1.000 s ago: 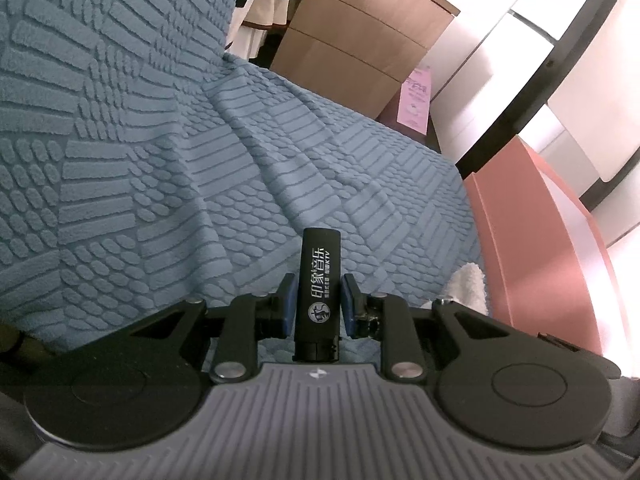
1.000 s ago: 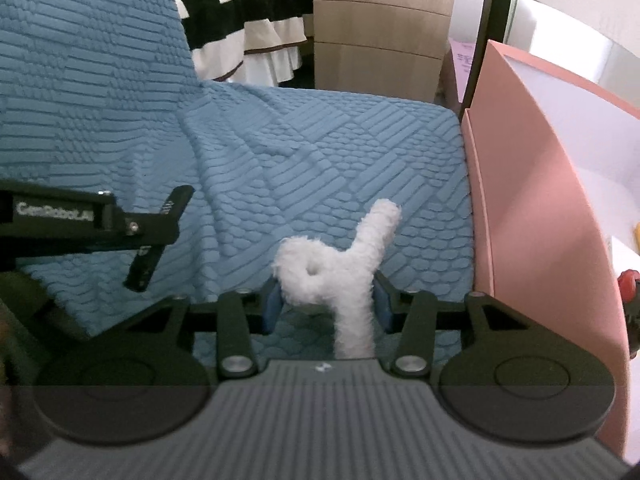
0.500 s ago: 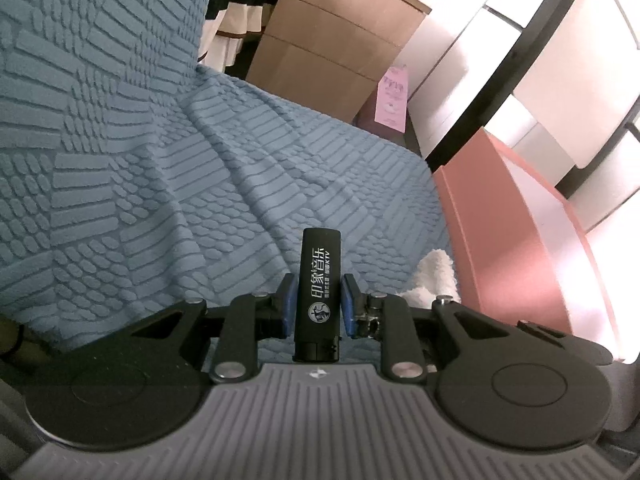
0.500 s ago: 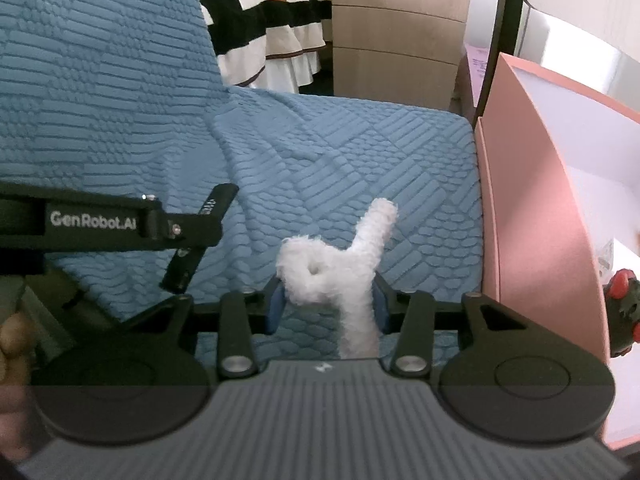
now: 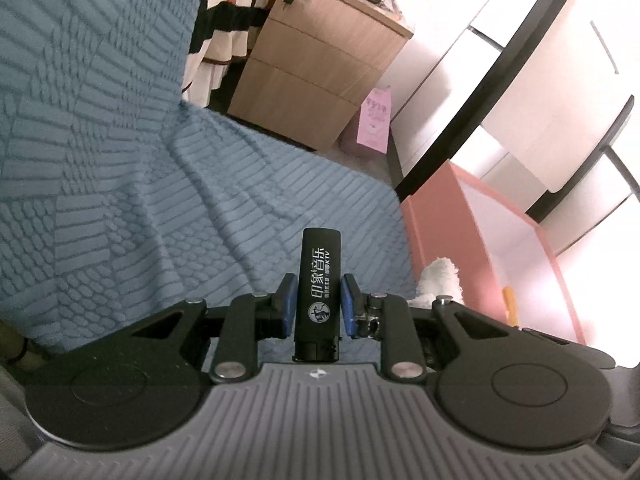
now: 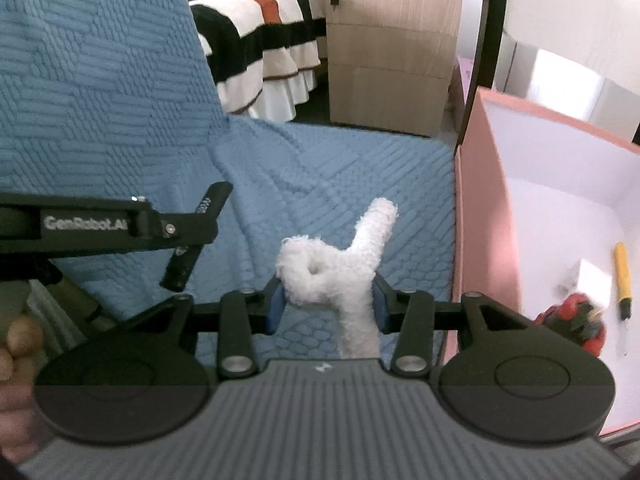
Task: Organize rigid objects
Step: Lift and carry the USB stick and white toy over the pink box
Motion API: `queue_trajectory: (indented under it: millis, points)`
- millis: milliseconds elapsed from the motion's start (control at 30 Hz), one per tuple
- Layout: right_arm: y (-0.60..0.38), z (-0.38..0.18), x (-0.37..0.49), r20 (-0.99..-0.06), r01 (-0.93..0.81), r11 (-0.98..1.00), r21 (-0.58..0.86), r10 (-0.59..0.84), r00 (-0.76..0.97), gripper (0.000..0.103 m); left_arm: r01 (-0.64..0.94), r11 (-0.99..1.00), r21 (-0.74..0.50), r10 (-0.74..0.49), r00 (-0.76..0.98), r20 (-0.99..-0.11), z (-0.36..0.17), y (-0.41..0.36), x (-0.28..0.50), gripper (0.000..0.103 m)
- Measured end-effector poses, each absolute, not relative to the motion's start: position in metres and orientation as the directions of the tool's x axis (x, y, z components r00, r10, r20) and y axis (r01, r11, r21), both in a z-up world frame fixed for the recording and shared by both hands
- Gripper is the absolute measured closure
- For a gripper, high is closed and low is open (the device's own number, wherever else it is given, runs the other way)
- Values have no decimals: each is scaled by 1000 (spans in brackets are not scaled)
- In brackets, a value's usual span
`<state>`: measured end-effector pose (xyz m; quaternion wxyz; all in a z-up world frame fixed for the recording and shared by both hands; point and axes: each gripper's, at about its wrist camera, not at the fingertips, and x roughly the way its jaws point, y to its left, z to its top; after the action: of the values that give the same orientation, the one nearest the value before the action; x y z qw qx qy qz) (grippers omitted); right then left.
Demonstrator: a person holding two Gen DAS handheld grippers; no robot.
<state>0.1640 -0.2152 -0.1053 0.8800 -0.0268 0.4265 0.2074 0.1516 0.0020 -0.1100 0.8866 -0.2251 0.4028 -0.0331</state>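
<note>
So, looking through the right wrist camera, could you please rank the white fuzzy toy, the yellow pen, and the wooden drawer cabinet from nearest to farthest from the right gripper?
1. White fuzzy toy: clamped in the right gripper itself.
2. Yellow pen: off to the right, lying inside the pink box.
3. Wooden drawer cabinet: far back, beyond the blue textured cover.

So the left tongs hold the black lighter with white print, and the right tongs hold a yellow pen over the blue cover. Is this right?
Not quite. The left tongs do hold the black lighter, but the right tongs hold a white fluffy toy over the blue cover, as the right wrist view shows. The yellow pen lies inside the pink box.
</note>
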Motion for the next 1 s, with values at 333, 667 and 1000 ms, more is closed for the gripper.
queue_trajectory:
  millis: [333,667,1000]
  points:
    - [-237,-46,172,-711,-369,916,159,366,601,57,-60,904,-424,-266,696,-666,-59,-15,163,76]
    - [-264,0,180,-663,-362,918,159,371,650,57,-6,916,-400,-276,714,-643,-9,-38,173,76]
    - [-304,36,184,-617,-355,922,153,369,695,57,62,919,-390,-308,729,-611,36,-91,186,76]
